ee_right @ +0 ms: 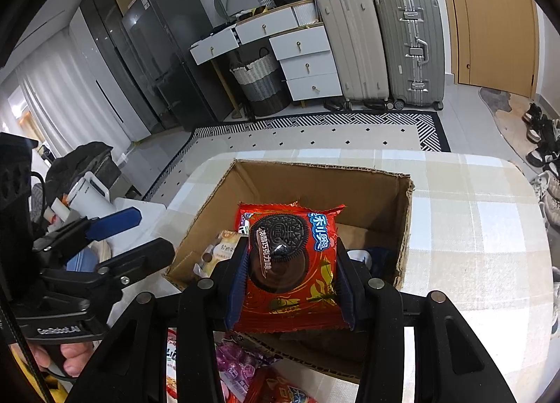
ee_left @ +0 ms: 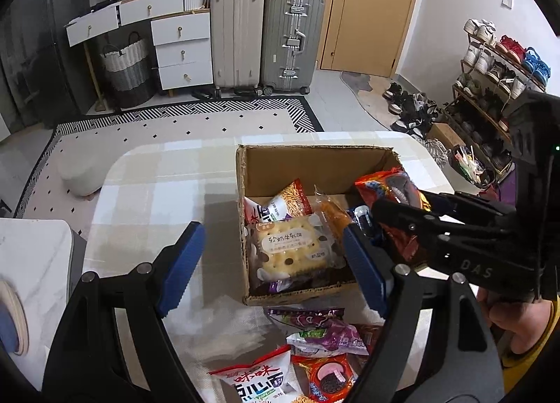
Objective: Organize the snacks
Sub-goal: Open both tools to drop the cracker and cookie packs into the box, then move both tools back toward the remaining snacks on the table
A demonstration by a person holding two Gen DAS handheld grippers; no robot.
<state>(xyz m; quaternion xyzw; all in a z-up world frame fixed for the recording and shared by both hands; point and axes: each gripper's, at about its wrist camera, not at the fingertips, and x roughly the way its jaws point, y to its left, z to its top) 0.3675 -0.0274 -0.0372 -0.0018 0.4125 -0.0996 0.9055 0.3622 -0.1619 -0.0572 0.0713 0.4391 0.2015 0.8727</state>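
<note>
A cardboard box [ee_left: 315, 161] stands open on the checked tablecloth [ee_left: 157, 193]. Inside lie a round cracker packet [ee_left: 290, 245], a noodle snack packet [ee_left: 280, 203] and an orange-wrapped snack [ee_left: 332, 214]. My left gripper [ee_left: 273, 231] hangs open in front of the box's left side, nothing between its blue pads. Over the box [ee_right: 315, 179], my right gripper [ee_right: 292, 245] is shut on a red Oreo packet [ee_right: 290, 263], pinching it by both side edges. From the left wrist view that packet [ee_left: 385, 186] pokes out above the box's right wall.
Loose snacks lie on the cloth in front of the box: a purple packet [ee_left: 325, 333], a white and red noodle bag [ee_left: 259, 382], another Oreo packet [ee_left: 325, 378]. A white side table [ee_left: 31, 256] stands at left. Suitcases [ee_left: 238, 32] and a shoe rack [ee_left: 490, 81] stand beyond.
</note>
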